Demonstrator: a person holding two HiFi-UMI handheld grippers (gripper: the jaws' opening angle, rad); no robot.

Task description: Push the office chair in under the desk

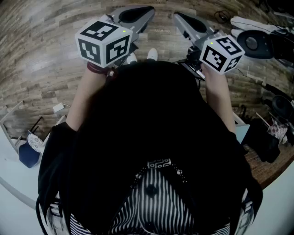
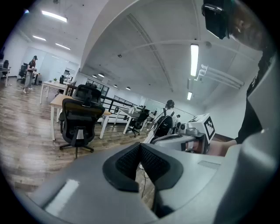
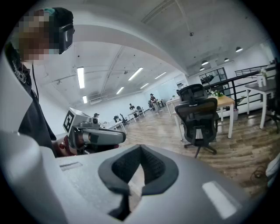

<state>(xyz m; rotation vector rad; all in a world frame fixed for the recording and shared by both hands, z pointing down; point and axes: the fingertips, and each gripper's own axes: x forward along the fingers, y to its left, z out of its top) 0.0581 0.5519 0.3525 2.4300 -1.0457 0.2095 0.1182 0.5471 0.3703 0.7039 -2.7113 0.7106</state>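
The black office chair [image 2: 78,119] stands on the wood floor a few steps ahead, its back turned to me, in front of a wood-topped desk [image 2: 56,101] with white legs. The right gripper view shows the same chair [image 3: 199,119] and desk [image 3: 228,102] to the right. My left gripper [image 2: 140,152] is shut with nothing between its pads. My right gripper [image 3: 140,154] is also shut and empty. In the head view both are held out before a black-clad body, the left gripper [image 1: 146,11] beside the right gripper [image 1: 178,17], far from the chair.
More desks and black chairs [image 2: 139,119] fill the room behind, with a dark railing [image 2: 114,103]. A person [image 2: 29,74] stands far left; others sit in the distance. Bags and dark gear [image 1: 257,43] lie on the floor to my right, cables [image 2: 144,177] ahead.
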